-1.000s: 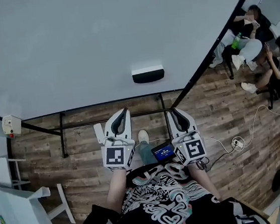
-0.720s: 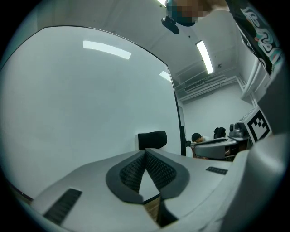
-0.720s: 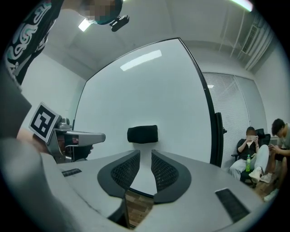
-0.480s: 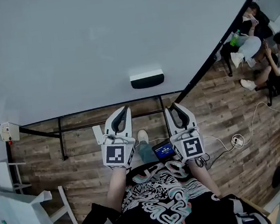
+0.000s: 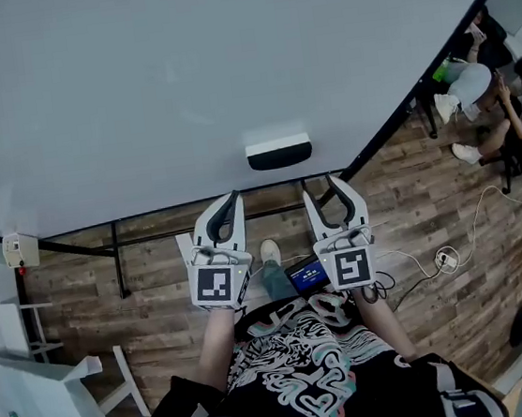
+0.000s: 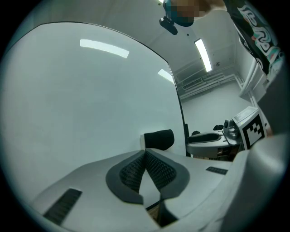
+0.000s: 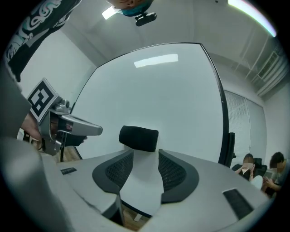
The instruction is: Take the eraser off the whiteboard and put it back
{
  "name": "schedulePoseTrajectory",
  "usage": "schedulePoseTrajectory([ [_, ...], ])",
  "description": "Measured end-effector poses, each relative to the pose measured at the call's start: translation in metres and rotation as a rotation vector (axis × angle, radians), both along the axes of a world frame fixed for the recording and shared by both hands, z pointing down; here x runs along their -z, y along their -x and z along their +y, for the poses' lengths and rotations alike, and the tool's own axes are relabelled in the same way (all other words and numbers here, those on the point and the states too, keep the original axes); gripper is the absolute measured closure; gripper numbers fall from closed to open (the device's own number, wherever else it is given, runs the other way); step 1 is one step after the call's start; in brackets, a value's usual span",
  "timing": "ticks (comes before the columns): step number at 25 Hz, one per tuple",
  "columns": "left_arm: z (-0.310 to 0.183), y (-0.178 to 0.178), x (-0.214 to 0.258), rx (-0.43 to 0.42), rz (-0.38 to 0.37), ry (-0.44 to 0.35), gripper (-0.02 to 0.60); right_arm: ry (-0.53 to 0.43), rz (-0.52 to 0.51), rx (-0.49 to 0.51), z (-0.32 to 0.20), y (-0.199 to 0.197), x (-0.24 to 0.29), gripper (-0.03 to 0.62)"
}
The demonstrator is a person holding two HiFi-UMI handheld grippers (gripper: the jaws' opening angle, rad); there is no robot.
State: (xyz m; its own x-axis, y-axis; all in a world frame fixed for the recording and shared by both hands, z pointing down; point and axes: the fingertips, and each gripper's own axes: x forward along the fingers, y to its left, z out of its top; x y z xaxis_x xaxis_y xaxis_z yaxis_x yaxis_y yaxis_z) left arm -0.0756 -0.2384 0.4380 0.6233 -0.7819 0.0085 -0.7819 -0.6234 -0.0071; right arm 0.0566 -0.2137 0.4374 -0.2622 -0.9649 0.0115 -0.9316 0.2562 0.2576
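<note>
clear gap from right gripper (image 5: 320, 186) to eraser (image 5: 279, 151) on whiteboard (image 5: 178, 71), left gripper (image 5: 233, 198) close alongside

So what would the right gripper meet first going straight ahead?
Probably the eraser on the whiteboard; the right gripper, its empty jaws just opened wider, points almost at it, though depth is unclear.

Whiteboard (image 5: 179, 81): ran off the top and left edges of the head view.
Eraser (image 6: 158, 139): its lower edge was hidden behind the left gripper (image 6: 145, 153).
Seated people (image 5: 512, 96): were cut by the right edge, too small for detail.
Small screen (image 5: 304, 274): was partly covered by the right gripper (image 5: 320, 188).
</note>
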Motion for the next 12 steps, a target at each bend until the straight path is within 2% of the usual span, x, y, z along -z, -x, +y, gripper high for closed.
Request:
schedulePoseTrajectory([
  [3,-0.005,-0.001,0.001,-0.006,-0.007,0.001,0.555,-0.002,0.041,-0.018,-0.008,-0.001,-0.001,0.415],
  [6,-0.012,0.001,-0.001,-0.004,-0.006,0.000,0.555,-0.030,0.132,-0.051,-0.017,-0.003,0.000,0.369],
  [12,-0.022,0.001,-0.009,0.001,-0.003,0.023,0.555,-0.091,0.282,-0.059,-0.029,-0.002,-0.001,0.355],
])
